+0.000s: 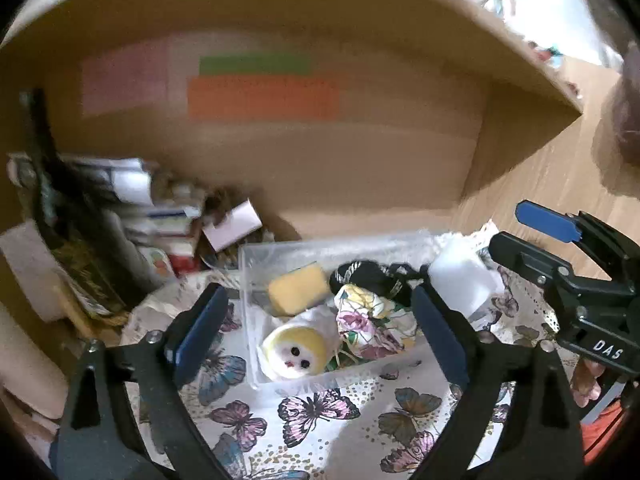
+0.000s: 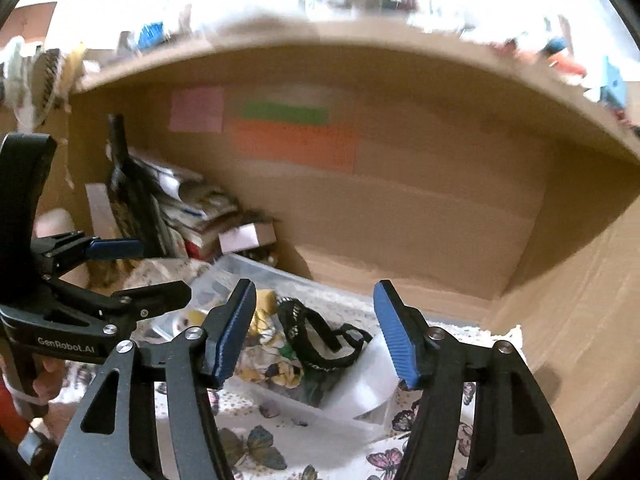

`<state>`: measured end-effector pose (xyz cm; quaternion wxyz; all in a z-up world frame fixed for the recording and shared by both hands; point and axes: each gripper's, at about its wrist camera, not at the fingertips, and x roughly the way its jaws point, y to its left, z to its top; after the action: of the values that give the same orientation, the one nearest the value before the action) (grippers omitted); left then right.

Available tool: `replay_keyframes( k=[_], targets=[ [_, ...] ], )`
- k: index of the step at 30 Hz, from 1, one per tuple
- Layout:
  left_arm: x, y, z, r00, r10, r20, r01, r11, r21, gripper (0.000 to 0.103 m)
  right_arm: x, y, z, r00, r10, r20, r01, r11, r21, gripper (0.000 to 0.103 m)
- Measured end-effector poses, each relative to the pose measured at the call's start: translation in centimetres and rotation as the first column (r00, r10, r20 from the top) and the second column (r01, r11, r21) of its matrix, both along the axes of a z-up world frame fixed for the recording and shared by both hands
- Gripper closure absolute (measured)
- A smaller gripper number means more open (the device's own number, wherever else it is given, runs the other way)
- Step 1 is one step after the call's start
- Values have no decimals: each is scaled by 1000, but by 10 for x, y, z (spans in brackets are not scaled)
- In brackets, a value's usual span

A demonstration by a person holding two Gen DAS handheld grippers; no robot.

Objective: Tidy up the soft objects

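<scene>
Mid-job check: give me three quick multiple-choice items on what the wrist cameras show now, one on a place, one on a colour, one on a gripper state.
1. Where is the yellow sponge block?
A. on the butterfly cloth
B. in the clear plastic bin
C. on the shelf top

2. What colour is the strap lying in the bin?
A. black
B. red
C. white

3. How do the left gripper's jaws stand?
A. shut on the sponge
B. shut on nothing
C. open, holding nothing

Answers:
1 B, the yellow sponge block lies inside the clear plastic bin.
2 A, the black strap is black.
3 C, the left gripper has its blue pads spread wide apart.
</scene>
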<state>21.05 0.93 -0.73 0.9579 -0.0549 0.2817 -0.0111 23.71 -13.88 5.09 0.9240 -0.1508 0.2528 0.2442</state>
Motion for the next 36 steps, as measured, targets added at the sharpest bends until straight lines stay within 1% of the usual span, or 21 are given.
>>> replay_keyframes(
  k=[2,5,7,8,10,15,19,28,32,36],
  targets=[
    [-17,-5,10,999,11,53,-12,1000,25,6,-14,-6,10,1000,5,29,-5,1000,28,35],
    [-36,-8,19,994,15,112,-20,999,44,3,-32,-13,22,997,3,75,-8,998,64,31],
    [-45,-9,24,990,20,136,-26,999,43,2,-41,-16,26,996,-2,94,-5,997,79,29],
    [-50,-9,26,989,21,146,-27,999,42,2,-46,-19,29,995,-4,101,-5,996,91,25],
    [-57,-10,28,987,21,161,-27,999,38,2,-52,-21,30,994,-6,109,-6,994,108,20],
    [-79,-11,32,979,38,202,-43,999,19,1,-66,-26,31,992,-13,123,-5,990,144,18],
    [-86,-12,32,976,41,213,-43,999,5,0,-72,-27,29,992,-24,126,2,986,166,7],
    [-92,-11,32,969,48,240,-50,999,4,0,-78,-26,27,990,-28,138,4,985,173,5],
    [-93,-13,32,967,39,250,-45,999,16,0,-79,-27,28,990,-28,141,2,983,182,1],
    [-95,-14,31,965,41,260,-50,998,31,0,-79,-28,28,990,-26,139,-1,981,192,1]
  ],
)
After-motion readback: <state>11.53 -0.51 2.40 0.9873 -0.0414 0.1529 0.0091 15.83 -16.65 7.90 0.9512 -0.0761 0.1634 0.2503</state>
